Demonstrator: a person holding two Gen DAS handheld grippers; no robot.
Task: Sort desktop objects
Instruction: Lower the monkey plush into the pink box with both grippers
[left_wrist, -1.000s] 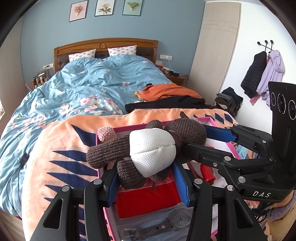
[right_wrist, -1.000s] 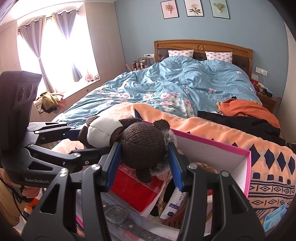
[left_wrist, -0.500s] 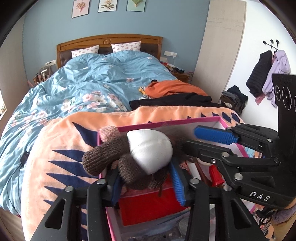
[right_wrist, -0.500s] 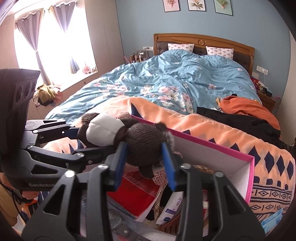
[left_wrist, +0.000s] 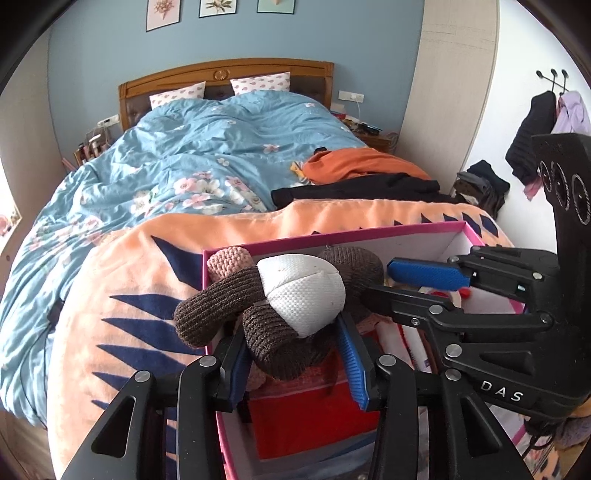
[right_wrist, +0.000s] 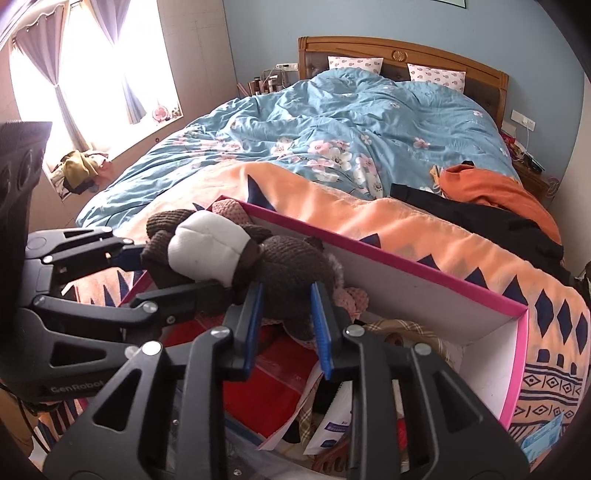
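1. The stuffed toy (left_wrist: 295, 295), a brown knitted animal with a white mesh belly, lies across the left corner of the pink box (left_wrist: 332, 236), partly inside it. One brown limb hangs out over the box's left wall.
2. Your left gripper (left_wrist: 295, 363) pinches the toy's lower body between its blue pads (left_wrist: 352, 365).
3. Your right gripper (right_wrist: 286, 325) pinches the toy's brown head end; its blue pads (right_wrist: 320, 332) press in from both sides.
4. Seen from your left camera, the right gripper reaches in from the right, and its upper blue finger lies over the box beside the toy.
5. Under the toy, the box holds a red packet (left_wrist: 306, 417), a small white carton with purple print (right_wrist: 332, 417) and some checked cloth (right_wrist: 399, 328).
6. The box rests on an orange blanket (left_wrist: 155, 295) with dark blue triangles, spread at the foot of a bed.
7. Beyond the blanket lie a blue flowered duvet (right_wrist: 332, 122), an orange garment (right_wrist: 491, 192) and a black garment (right_wrist: 480, 218).
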